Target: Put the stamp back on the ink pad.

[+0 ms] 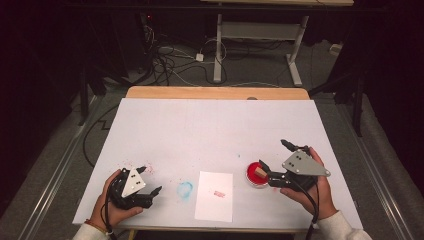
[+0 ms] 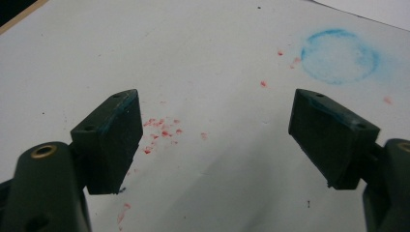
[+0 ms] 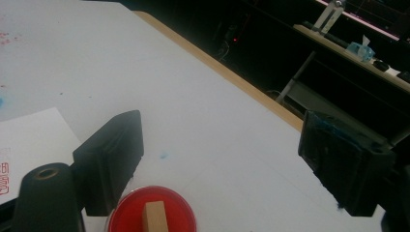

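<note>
With a red mark on the paper (image 1: 214, 196), the wooden stamp (image 1: 259, 173) stands in the red ink pad (image 1: 256, 175) at the desk's near right, just beside the spread right tongs (image 1: 272, 159), which look set to close on it next; left tongs (image 1: 150, 179) spread, idle.

Lab, floor cables (image 1: 170, 60), black curtains (image 1: 40, 75)

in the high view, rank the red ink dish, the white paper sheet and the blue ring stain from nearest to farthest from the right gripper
1. Red ink dish, directly at the right gripper, just to its left.
2. White paper sheet, near the table's front edge, middle.
3. Blue ring stain, left of the sheet.
</note>
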The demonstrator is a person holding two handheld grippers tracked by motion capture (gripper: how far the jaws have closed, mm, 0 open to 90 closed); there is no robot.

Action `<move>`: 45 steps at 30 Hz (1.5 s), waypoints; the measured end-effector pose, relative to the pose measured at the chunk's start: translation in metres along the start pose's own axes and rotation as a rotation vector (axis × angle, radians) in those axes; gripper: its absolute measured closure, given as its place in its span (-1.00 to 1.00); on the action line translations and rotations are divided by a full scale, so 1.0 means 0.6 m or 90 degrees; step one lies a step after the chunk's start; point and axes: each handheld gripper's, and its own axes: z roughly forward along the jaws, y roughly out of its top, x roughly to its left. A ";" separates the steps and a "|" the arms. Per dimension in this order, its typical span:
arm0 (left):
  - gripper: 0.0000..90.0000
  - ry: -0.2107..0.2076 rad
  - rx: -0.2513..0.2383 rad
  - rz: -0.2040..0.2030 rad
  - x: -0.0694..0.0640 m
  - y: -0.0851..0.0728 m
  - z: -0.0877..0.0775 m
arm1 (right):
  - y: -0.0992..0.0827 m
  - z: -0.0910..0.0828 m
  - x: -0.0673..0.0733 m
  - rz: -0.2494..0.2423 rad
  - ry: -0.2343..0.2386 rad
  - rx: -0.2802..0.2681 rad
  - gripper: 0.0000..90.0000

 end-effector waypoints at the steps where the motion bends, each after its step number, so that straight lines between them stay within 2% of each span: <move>1: -0.58 0.000 0.000 -0.001 0.000 0.000 0.000 | -0.001 -0.002 -0.001 -0.001 -0.003 -0.002 -0.63; 19: -0.59 -0.003 0.001 0.001 -0.001 0.001 0.001 | -0.029 -0.029 -0.003 -0.010 -0.016 -0.006 -0.63; 26: -0.59 -0.002 0.001 0.003 -0.001 0.001 0.001 | -0.047 -0.038 -0.005 0.004 -0.021 -0.011 -0.63; 36: -0.59 -0.003 -0.003 0.004 -0.003 0.004 0.002 | -0.078 -0.051 -0.005 0.006 -0.033 0.004 -0.63; 38: -0.59 -0.004 -0.004 0.005 -0.004 0.005 0.003 | -0.084 -0.054 -0.007 0.012 -0.044 0.006 -0.62; 42: -0.59 -0.006 -0.005 0.009 -0.005 0.008 0.004 | -0.097 -0.057 -0.008 0.022 -0.048 0.019 -0.61; 45: -0.59 -0.007 -0.009 0.005 -0.006 0.009 0.004 | -0.107 -0.059 -0.008 0.015 -0.049 0.025 -0.61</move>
